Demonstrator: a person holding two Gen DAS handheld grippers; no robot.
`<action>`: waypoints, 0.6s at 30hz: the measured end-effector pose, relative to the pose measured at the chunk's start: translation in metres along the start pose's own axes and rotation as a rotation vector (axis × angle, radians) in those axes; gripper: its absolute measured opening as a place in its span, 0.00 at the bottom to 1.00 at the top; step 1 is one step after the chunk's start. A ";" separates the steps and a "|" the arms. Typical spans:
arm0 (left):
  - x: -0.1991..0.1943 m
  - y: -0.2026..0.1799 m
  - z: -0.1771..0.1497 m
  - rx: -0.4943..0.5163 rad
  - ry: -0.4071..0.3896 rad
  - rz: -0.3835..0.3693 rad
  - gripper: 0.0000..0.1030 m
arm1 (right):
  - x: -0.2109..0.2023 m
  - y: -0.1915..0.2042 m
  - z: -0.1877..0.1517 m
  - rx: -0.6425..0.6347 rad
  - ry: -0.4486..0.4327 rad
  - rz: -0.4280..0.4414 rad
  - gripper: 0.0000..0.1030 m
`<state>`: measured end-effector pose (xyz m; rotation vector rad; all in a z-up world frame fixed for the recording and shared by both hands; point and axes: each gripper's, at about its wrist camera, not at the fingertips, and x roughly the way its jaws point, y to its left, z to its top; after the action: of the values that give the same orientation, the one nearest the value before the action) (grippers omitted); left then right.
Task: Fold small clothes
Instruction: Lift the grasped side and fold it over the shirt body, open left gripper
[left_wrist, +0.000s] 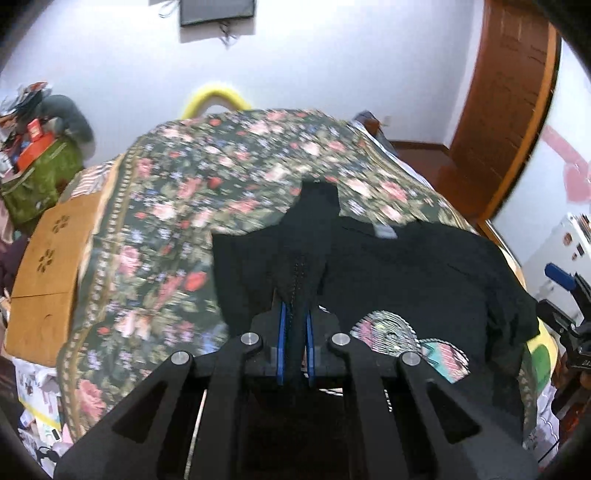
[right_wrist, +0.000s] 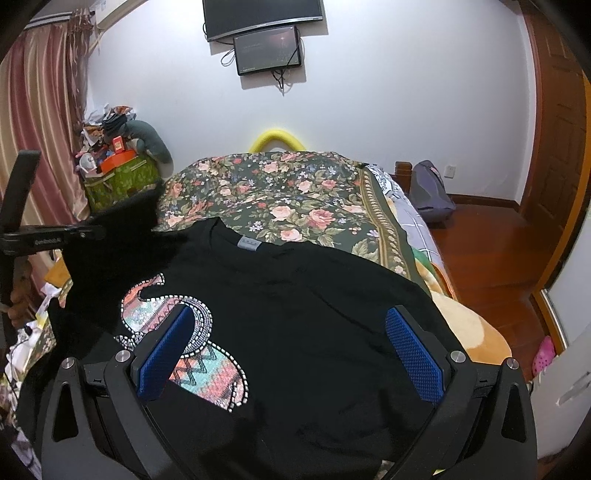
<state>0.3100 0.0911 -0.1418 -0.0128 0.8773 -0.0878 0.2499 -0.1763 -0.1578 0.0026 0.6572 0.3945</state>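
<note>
A black T-shirt (right_wrist: 295, 295) with a colourful beaded print (right_wrist: 207, 358) lies on the floral bedspread (right_wrist: 295, 192); it also shows in the left wrist view (left_wrist: 424, 273). My left gripper (left_wrist: 295, 314) is shut on the shirt's left sleeve (left_wrist: 306, 251) and holds it lifted above the shirt; the lifted sleeve shows in the right wrist view (right_wrist: 122, 236). My right gripper (right_wrist: 291, 332) is open and empty, hovering over the shirt's body. The right gripper's body shows at the right edge of the left wrist view (left_wrist: 569, 306).
The bed fills the middle. A wooden board (left_wrist: 48, 280) sits at its left edge. A green bag with clutter (right_wrist: 118, 173) stands at the far left. A yellow foam arch (right_wrist: 277, 138) is behind the bed. Wooden floor (right_wrist: 480, 251) and a purple backpack (right_wrist: 430, 192) lie right.
</note>
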 end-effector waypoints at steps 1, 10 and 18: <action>0.004 -0.006 -0.002 0.010 0.010 -0.004 0.08 | 0.000 -0.002 -0.001 0.001 0.001 -0.004 1.00; 0.021 -0.031 -0.020 0.083 0.077 0.008 0.11 | -0.005 -0.010 -0.005 0.024 -0.003 -0.019 1.00; -0.004 -0.021 -0.015 0.066 -0.015 0.053 0.71 | -0.009 -0.013 -0.008 0.032 -0.008 -0.035 1.00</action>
<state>0.2947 0.0713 -0.1469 0.0708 0.8585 -0.0672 0.2434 -0.1925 -0.1604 0.0232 0.6550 0.3499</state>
